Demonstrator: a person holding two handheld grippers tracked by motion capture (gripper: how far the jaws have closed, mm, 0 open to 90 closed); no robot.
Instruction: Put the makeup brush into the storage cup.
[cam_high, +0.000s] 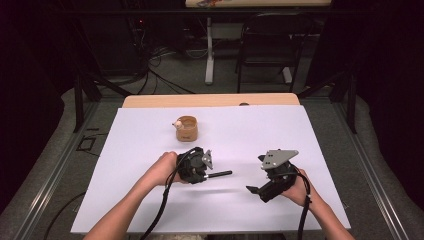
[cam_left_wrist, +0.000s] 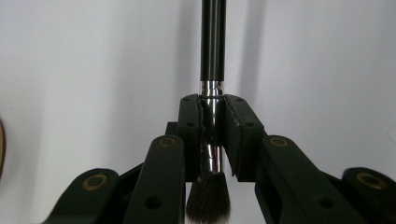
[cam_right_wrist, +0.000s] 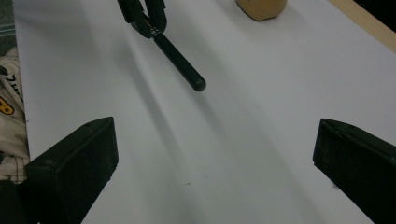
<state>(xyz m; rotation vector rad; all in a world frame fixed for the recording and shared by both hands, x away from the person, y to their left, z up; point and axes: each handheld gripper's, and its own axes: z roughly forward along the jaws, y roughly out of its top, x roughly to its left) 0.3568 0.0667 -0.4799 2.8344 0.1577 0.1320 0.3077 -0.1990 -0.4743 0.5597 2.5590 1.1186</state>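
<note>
In the high view, the left gripper holds a thin makeup brush with a black handle. The handle sticks out toward 3 o'clock, low over the white counter. The right gripper sits at about 4 o'clock from the brush, well apart from it, and points back toward it. A small round tan wooden cup stands at 12 o'clock from the left gripper.

In the left gripper view, its fingers are squeezed shut on the shiny silver collar of the brush. This view alone lets you see the soft dark bristles at 6 o'clock, down between the fingers. The grip sits on smooth metal, so I think the brush could slip or swing if it gets bumped.

In the right gripper view, its own fingers stand wide apart with nothing between them. The round end of the brush handle is at 12 o'clock, and the cup is at 1 o'clock. If the right gripper comes in crooked, it could knock the handle sideways. If the left lets go too soon, the brush could drop onto the counter.
</note>
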